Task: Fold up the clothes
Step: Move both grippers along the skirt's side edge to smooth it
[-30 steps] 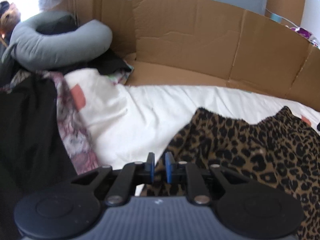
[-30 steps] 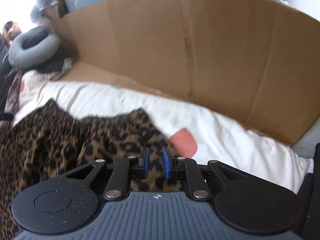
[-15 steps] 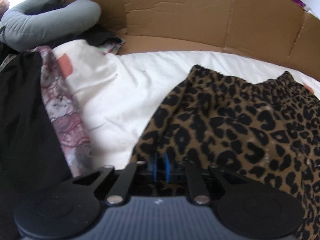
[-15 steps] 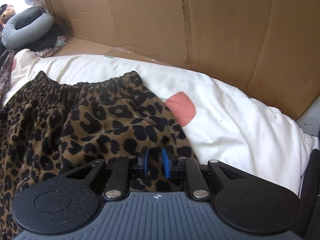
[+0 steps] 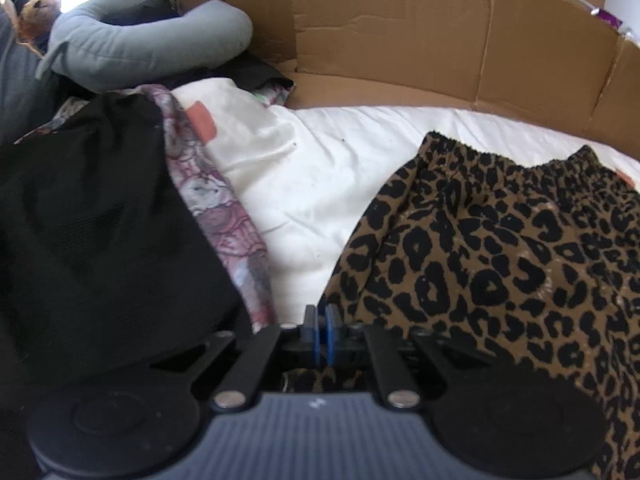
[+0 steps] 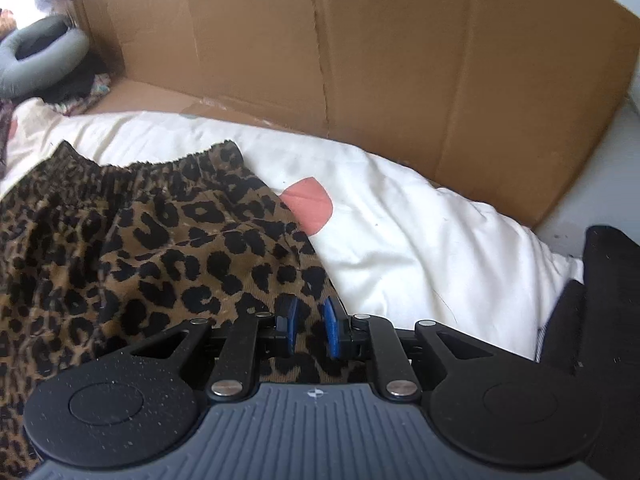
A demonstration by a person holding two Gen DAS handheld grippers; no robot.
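- The leopard-print garment (image 5: 500, 260) is lying spread on the white bedding (image 5: 320, 168), with its gathered elastic band running along the far edge, toward 12 o'clock
- In the left wrist view it is filling the area from 2 to 5 o'clock; in the right wrist view the garment (image 6: 160, 248) is covering 7 to 10 o'clock
- The left gripper (image 5: 321, 330) is sitting at the garment's near corner at 6 o'clock, its blue pads pressed almost together and pinching the edge of the print cloth, which is showing again just beneath the jaws
- The right gripper (image 6: 310, 328) is resting over the garment's other near corner at 6 o'clock, its pads standing a little apart with print cloth lying in the gap; I cannot tell whether the pads are pressing on it
- A pink patch (image 6: 310, 208) on the bedding (image 6: 420, 220) is peeking out just beside the garment's edge, toward 12 o'clock from the right gripper
- A black garment (image 5: 92, 220) is lying at 9 o'clock of the left gripper, with a pink patterned cloth (image 5: 224, 216) lying between it and the bare bedding
- A grey curved pillow (image 5: 152, 48) is lying at 11 o'clock, well apart from the leopard cloth
- Cardboard panels (image 5: 400, 40) are standing behind the bedding from 12 to 2 o'clock, and the cardboard (image 6: 400, 60) is filling the top of the right wrist view
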